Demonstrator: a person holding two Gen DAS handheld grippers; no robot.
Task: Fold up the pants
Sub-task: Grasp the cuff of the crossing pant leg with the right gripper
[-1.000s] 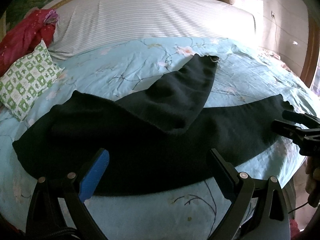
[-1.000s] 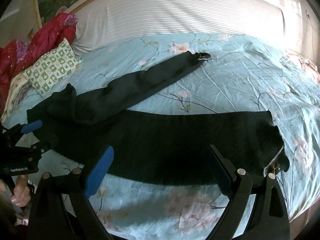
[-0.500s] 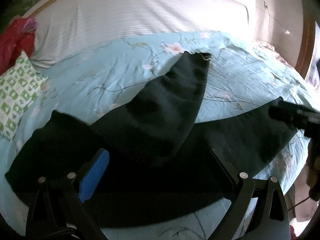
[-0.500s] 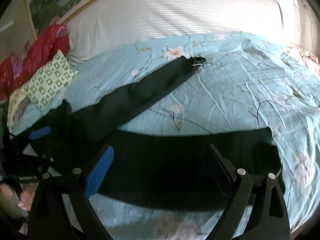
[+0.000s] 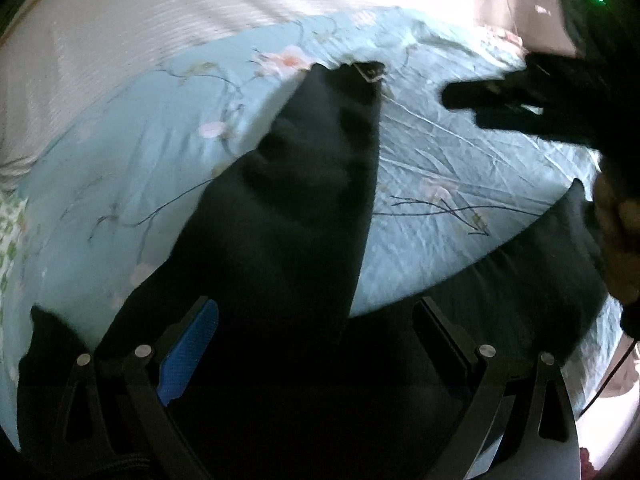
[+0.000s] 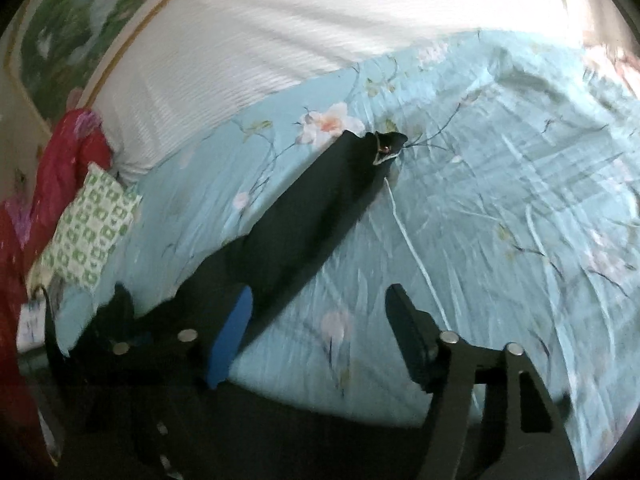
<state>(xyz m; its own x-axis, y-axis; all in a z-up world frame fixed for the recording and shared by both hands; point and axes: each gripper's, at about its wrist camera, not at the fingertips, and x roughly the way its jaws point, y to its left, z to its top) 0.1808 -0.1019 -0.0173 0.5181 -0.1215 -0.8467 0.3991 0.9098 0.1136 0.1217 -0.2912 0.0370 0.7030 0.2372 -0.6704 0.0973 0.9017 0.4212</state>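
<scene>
Black pants (image 5: 280, 216) lie spread on a light blue floral bedsheet (image 5: 440, 160). One leg runs up toward the far side and ends at a cuff (image 5: 370, 70); the other leg (image 5: 520, 280) runs right along the near edge. My left gripper (image 5: 316, 340) is open, low over the pants near the crotch. My right gripper (image 6: 320, 332) is open above the near leg (image 6: 300, 432), and it also shows in the left wrist view (image 5: 500, 100) at the upper right. The far leg (image 6: 320, 208) and cuff (image 6: 386, 146) show ahead of it.
A white striped bedcover (image 6: 300, 32) lies beyond the sheet. A green-and-white pillow (image 6: 88, 228) and red bedding (image 6: 60, 160) are at the left. The bed's right edge (image 5: 600, 340) is close to the near leg's end.
Both grippers have moved forward and lower over the pants. The right gripper has risen from the near leg's end to the upper right of the left view. Both stay open.
</scene>
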